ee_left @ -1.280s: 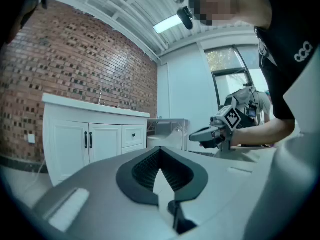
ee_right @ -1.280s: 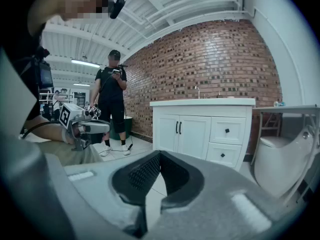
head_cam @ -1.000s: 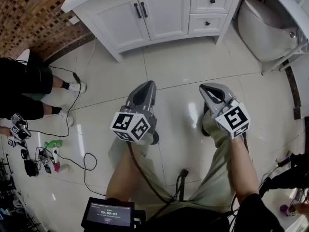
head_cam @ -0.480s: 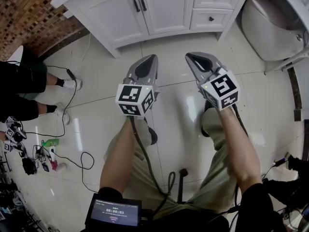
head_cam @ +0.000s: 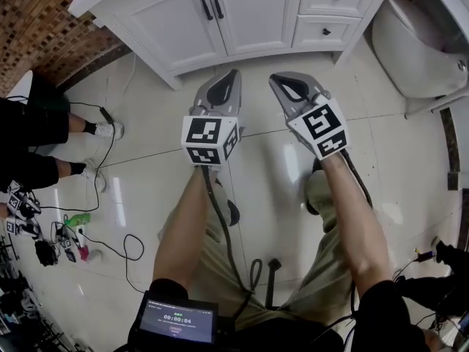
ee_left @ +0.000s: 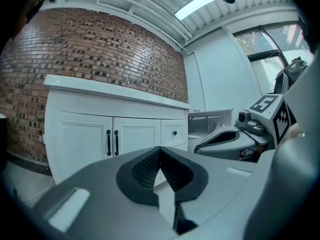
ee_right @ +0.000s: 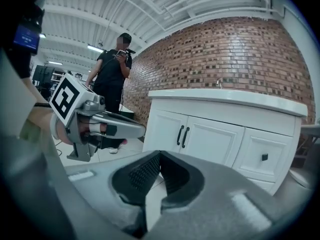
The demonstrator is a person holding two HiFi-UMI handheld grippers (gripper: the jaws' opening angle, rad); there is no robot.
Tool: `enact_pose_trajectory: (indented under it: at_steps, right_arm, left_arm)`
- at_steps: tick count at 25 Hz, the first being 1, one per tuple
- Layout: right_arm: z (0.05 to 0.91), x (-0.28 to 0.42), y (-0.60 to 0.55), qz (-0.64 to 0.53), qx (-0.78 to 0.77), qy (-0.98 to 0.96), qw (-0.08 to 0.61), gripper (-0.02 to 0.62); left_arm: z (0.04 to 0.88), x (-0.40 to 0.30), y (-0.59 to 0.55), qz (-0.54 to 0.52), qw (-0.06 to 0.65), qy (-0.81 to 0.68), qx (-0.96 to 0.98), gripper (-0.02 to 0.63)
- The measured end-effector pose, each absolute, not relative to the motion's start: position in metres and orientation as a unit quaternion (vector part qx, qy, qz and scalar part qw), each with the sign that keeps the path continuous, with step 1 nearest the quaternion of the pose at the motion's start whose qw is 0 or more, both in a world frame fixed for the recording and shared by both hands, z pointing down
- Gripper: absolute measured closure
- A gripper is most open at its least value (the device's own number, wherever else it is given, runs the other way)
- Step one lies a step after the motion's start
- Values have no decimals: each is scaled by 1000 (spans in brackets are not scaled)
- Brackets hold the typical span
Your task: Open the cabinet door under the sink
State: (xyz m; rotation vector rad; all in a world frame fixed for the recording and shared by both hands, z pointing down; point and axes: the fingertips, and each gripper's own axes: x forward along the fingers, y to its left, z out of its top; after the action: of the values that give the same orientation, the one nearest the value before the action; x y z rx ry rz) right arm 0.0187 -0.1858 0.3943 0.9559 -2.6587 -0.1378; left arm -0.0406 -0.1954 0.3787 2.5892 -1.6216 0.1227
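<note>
The white vanity cabinet (head_cam: pixel 242 20) under the sink stands ahead with both doors closed. Its two black bar handles (head_cam: pixel 212 6) sit side by side where the doors meet. They also show in the left gripper view as handles (ee_left: pixel 112 142) and in the right gripper view as handles (ee_right: pixel 182 136). My left gripper (head_cam: pixel 233 75) is shut and empty, pointing at the cabinet base a short way off. My right gripper (head_cam: pixel 275 79) is beside it, also shut and empty. Neither touches the cabinet. The left gripper's tip (ee_left: pixel 160 150) and the right gripper's tip (ee_right: pixel 160 155) each show meeting jaws.
Two small drawers (head_cam: pixel 333 9) with black knobs fill the cabinet's right side. A white toilet (head_cam: pixel 418 46) stands to the right. A person (head_cam: pixel 37 138) is at the left by a brick wall (head_cam: pixel 44 20), with cables (head_cam: pixel 110 240) and small items on the glossy tile floor.
Both grippers have moved forward toward the cabinet, which now sits closer to their tips. The left gripper has rolled a little. Both stayed shut.
</note>
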Motion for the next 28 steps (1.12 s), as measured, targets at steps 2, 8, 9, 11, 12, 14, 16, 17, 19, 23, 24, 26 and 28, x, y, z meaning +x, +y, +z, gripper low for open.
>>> enact_pose_trajectory:
  at_steps: [2, 8, 9, 11, 12, 14, 16, 17, 19, 23, 24, 26, 28]
  right_arm:
    - [399, 14, -189, -58, 327, -929, 165, 603]
    - [407, 6, -217, -93, 328, -922, 185, 603]
    - [407, 5, -223, -93, 329, -921, 185, 603]
    - [408, 3, -235, -98, 330, -920, 187, 603]
    - [408, 3, -240, -102, 330, -919, 190, 603]
    - [411, 6, -251, -108, 329, -917, 199, 603]
    - [417, 10, -263, -112, 331, -913, 210, 603]
    - [419, 12, -269, -114, 333, -911, 215, 603]
    - [420, 18, -281, -116, 338, -908, 221, 603]
    - [419, 26, -301, -121, 339, -904, 232, 603]
    - [421, 28, -305, -122, 340, -902, 237, 603]
    - [423, 33, -313, -131, 336, -899, 249, 603]
    - [423, 37, -319, -147, 333, -894, 261, 603]
  left_arm:
    - [385, -47, -208, 46, 42, -535, 842, 589]
    - [393, -73, -257, 41, 63, -559, 826, 588]
    - [393, -77, -266, 40, 65, -563, 823, 588]
    - [392, -85, -287, 32, 73, -570, 818, 549]
    - [391, -88, -297, 27, 80, -572, 816, 500]
    - [386, -94, -318, 15, 90, -579, 810, 464]
    - [383, -102, -339, 15, 87, -589, 803, 463]
    - [384, -106, -348, 19, 85, -595, 799, 459]
    - [389, -114, -367, 31, 86, -606, 790, 454]
    - [399, -129, -400, 58, 84, -620, 778, 443]
    - [402, -132, -407, 66, 81, -621, 777, 443]
    - [408, -138, -420, 77, 77, -623, 774, 443]
    - [415, -143, -434, 87, 75, -626, 771, 443]
